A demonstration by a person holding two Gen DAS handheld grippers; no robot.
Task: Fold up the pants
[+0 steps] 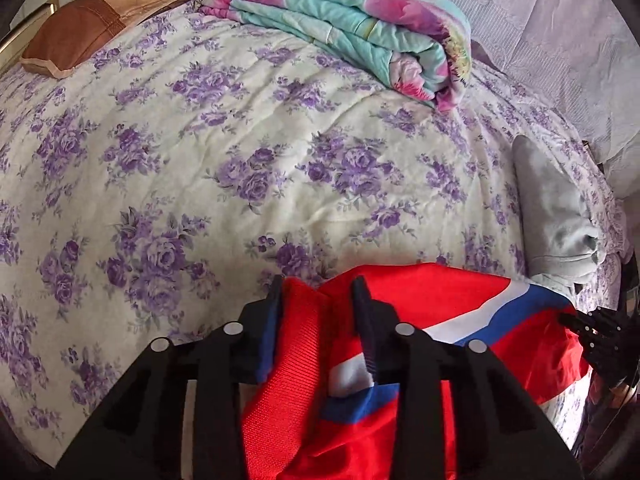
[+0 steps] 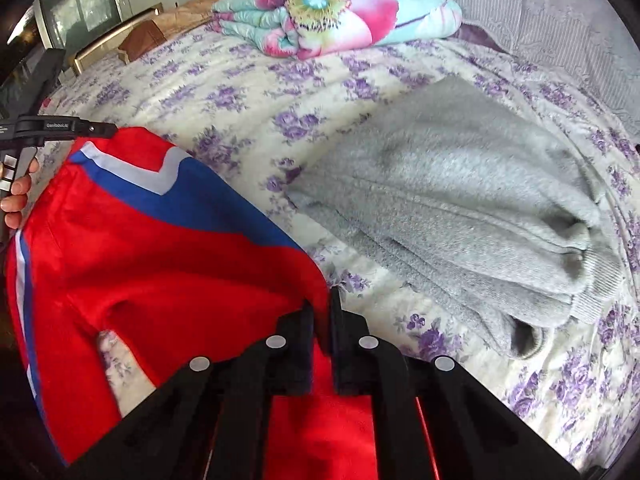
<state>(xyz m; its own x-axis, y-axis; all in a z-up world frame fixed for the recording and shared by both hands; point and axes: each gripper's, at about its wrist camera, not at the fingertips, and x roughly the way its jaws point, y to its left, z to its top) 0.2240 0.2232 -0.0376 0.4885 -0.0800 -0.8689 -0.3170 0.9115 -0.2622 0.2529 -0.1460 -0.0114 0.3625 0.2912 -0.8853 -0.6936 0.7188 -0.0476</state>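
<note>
Although both tools had already bitten into it, the red pants (image 2: 160, 248) lay mostly slack along the near edge of the bed (image 1: 280, 184), draped partly over that edge toward the person. They looked thin and light, a smooth sports fabric with blue and white stripes, so they would likely sag, slide on themselves and crease wherever nothing supported them. The left gripper (image 1: 318, 292) was clenched on a bunched fold of red cloth, its jaws held somewhat apart by the gathered layers. The right gripper (image 2: 322, 308) was pinched almost fully together on a thin edge of the same garment, near the bed's front edge. From the right wrist view, a hand (image 2: 18, 188) held the other tool at the far left corner of the pants. Judging by the cloth, hold was best taken at hems or the waistband, where layers doubled and slipped less. A grey sweatshirt (image 2: 460, 208) lay just beside the pants toward the right edge, and a folded floral quilt (image 1: 340, 28) sat well apart at the far edge.
</note>
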